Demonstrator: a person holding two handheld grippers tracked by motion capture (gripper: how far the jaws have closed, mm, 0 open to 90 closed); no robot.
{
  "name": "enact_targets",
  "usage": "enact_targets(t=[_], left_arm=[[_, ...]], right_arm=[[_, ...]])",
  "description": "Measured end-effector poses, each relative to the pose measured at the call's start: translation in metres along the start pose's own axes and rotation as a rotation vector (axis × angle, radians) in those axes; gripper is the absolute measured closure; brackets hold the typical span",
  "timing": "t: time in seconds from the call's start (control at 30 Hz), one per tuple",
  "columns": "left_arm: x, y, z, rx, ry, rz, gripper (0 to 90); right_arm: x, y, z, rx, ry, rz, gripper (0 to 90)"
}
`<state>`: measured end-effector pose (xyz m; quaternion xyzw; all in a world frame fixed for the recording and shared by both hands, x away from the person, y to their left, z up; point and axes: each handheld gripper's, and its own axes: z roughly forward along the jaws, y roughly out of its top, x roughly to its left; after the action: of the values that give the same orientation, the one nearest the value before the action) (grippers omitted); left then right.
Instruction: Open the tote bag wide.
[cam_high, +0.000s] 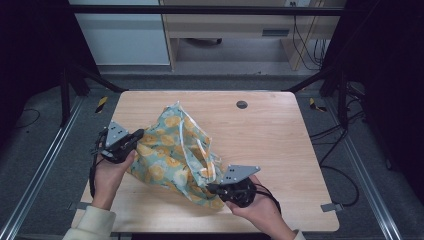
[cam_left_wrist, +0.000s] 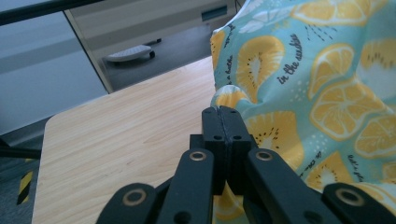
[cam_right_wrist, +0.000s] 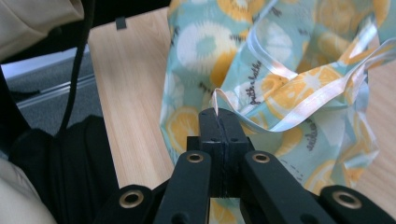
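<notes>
Nearest the high camera: the person's two forearms, cream sleeves, are coming in over the near edge of the desk (cam_high: 280, 135), each hand wrapped around a black gripper.

Desk: light wood, rounded corners, a small dark round grommet (cam_high: 242, 104) sitting near its far edge. Bare wood is showing to the right and along the far side.

Bag (cam_high: 175, 150): soft fabric, teal with orange and yellow citrus slices and script lettering, lying crumpled on the left-centre of the desk, running from a far peak down toward the near edge between the two hands. Its pale, glossy ribbon handles (cam_high: 200, 145) are looping across the upper side.

Left gripper (cam_high: 136, 135): sitting at the bag's left edge, grey plate on top, cable hanging by the wrist. In the left gripper view its jaws are pressed together with the edge of the fabric pinched at their tips, the bag (cam_left_wrist: 327, 88) spreading to the right.

Right gripper (cam_high: 212, 188): sitting at the bag's near right corner. In the right gripper view the jaws are closed tight, clamping a fold of the bag's (cam_right_wrist: 261, 65) fabric with a strip of the ribbon handles (cam_right_wrist: 308, 100) at the tips.
</notes>
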<state>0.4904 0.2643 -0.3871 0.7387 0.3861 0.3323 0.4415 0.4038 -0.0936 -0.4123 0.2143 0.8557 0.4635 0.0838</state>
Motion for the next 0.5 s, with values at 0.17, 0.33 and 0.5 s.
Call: enact_targets(t=[0.17,0.33,0.5], left_arm=[[-0.001,-0.006,-0.014,-0.046,-0.008,-0.022,90.0],[-0.005,-0.007,-0.027,-0.073,-0.028,-0.029,90.0],[-0.011,-0.014,-0.041,-0.088,-0.052,-0.017,90.0]], right_arm=[[0.0,-0.011,0.002,0.023,0.006,0.014,90.0],[-0.003,-0.027,0.004,0.041,0.002,0.046,90.0],[0.0,-0.038,0.003,0.067,-0.005,0.043,90.0]])
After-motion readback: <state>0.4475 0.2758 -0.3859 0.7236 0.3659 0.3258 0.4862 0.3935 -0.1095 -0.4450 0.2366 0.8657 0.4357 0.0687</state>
